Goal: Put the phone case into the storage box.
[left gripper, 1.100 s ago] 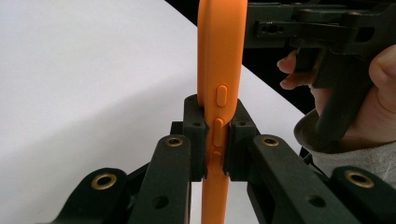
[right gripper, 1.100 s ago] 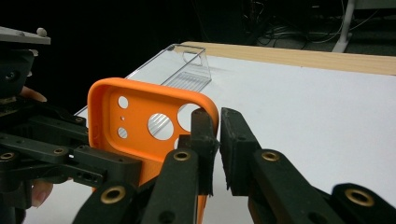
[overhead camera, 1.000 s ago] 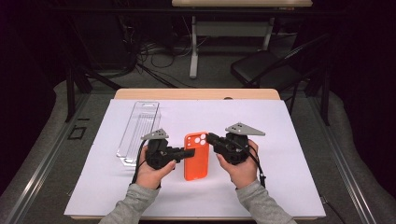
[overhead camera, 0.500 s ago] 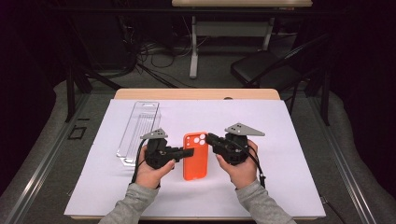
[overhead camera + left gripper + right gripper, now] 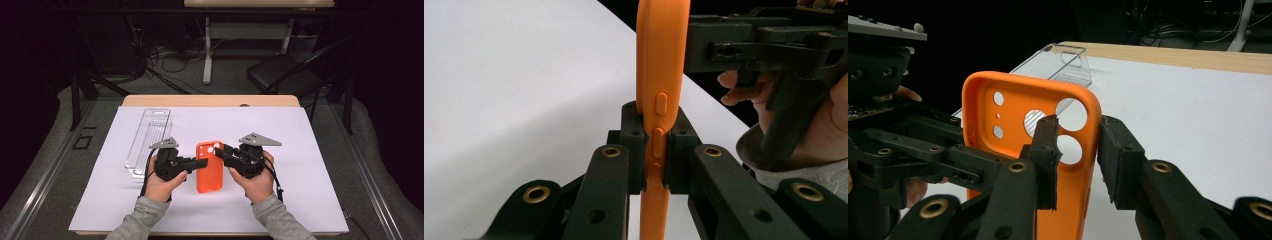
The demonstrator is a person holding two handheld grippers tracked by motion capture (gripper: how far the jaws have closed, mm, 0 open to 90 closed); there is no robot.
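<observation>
Right gripper has just been opening, its pads now straddling the orange phone case's edge with a gap showing. Left gripper clamps the case's button edge, just right of the clear plastic tray. Judged: handover nearly complete.

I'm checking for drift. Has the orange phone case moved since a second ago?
No. The phone case sits the same way beside the clear tray.
</observation>
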